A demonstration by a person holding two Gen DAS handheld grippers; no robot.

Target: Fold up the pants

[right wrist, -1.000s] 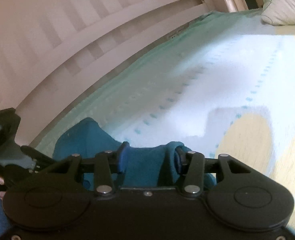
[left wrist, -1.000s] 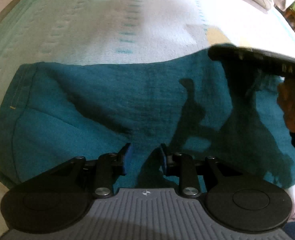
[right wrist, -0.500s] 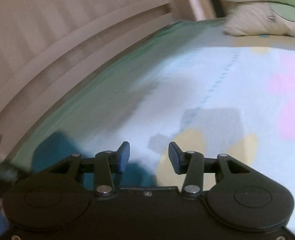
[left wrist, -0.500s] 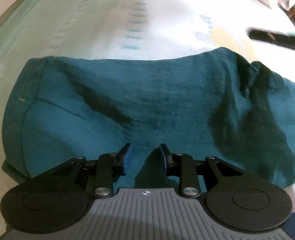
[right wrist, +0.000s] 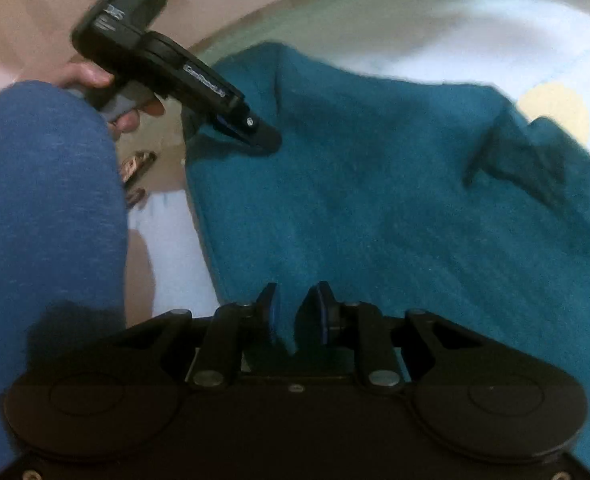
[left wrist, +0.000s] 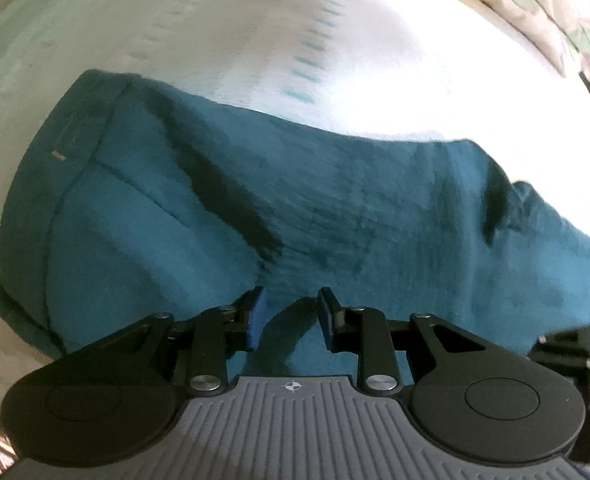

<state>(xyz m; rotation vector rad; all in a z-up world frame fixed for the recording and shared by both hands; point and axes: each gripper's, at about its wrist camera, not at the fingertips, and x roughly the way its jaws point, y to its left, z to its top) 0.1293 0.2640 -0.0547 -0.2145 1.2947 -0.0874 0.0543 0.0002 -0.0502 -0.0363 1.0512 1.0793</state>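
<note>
The teal pants [left wrist: 335, 220] lie folded flat across the bed, with the waistband seam at the left and a raised wrinkle at the right [right wrist: 515, 160]. My left gripper [left wrist: 291, 316] points steeply down at them. Its pads stand a little apart and only cloth surface and shadow show between them. In the right wrist view, the left gripper [right wrist: 259, 132] has its tip down on the far left corner of the pants [right wrist: 375, 200]. My right gripper [right wrist: 295, 316] hovers at the near edge with its jaws closing. Teal cloth shows between the pads, and they do not press on it.
A pale bedsheet [right wrist: 555, 108] with a green border and yellow dots lies under the pants. A slatted bed rail [right wrist: 35, 8] runs behind. A pillow [left wrist: 535, 8] sits at the far right. A person's knee in blue denim [right wrist: 43, 220] fills the left, and a hand [right wrist: 91, 76] holds the left tool.
My right gripper let go of the bunched cloth, swung out over the sheet, then came to the pants' near edge with narrower jaws. The dropped end now lies wrinkled. The left view rolled slightly.
</note>
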